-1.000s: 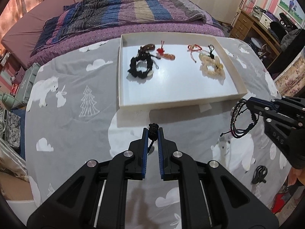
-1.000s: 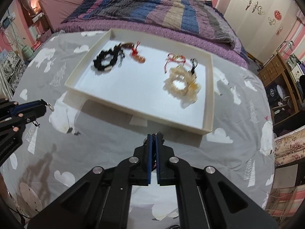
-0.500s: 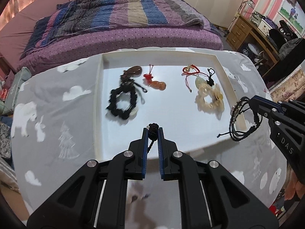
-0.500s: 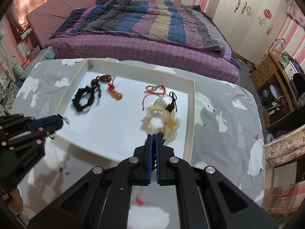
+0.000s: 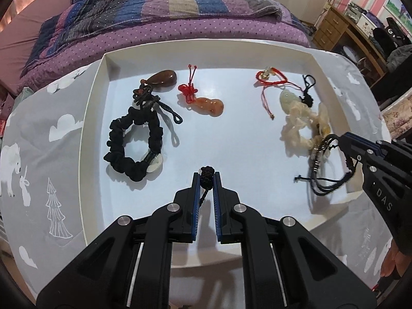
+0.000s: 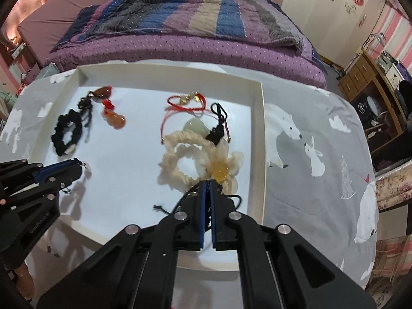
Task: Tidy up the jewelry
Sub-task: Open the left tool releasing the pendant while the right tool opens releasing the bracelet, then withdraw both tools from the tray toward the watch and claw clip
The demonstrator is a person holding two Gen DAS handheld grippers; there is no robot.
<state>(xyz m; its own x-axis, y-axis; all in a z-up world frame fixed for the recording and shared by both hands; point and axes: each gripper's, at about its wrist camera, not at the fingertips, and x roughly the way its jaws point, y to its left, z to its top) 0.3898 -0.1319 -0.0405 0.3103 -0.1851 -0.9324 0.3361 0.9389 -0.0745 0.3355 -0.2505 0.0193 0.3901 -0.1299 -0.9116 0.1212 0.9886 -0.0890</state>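
A white tray (image 5: 92, 118) lies on the grey cloth. In it are a black scrunchie (image 5: 134, 141), a brown pendant (image 5: 164, 77), an orange gourd charm (image 5: 208, 105), a red cord bracelet (image 5: 270, 78) and a cream scrunchie (image 5: 301, 128). My left gripper (image 5: 206, 177) is shut on a dark knotted bead on a cord (image 5: 206, 173), held over the tray's near middle. My right gripper (image 6: 207, 184) is shut on a black cord bracelet (image 5: 324, 177) over the tray's right part, just in front of the cream scrunchie (image 6: 180, 159).
The tray sits on a table with a grey cloth printed with bears and trees (image 6: 309, 139). A bed with a striped quilt (image 5: 167, 2) stands behind. A wooden dresser (image 6: 365, 82) is at the far right.
Both grippers have moved forward from over the cloth to over the tray, each carrying its piece. The tray's contents have not moved.
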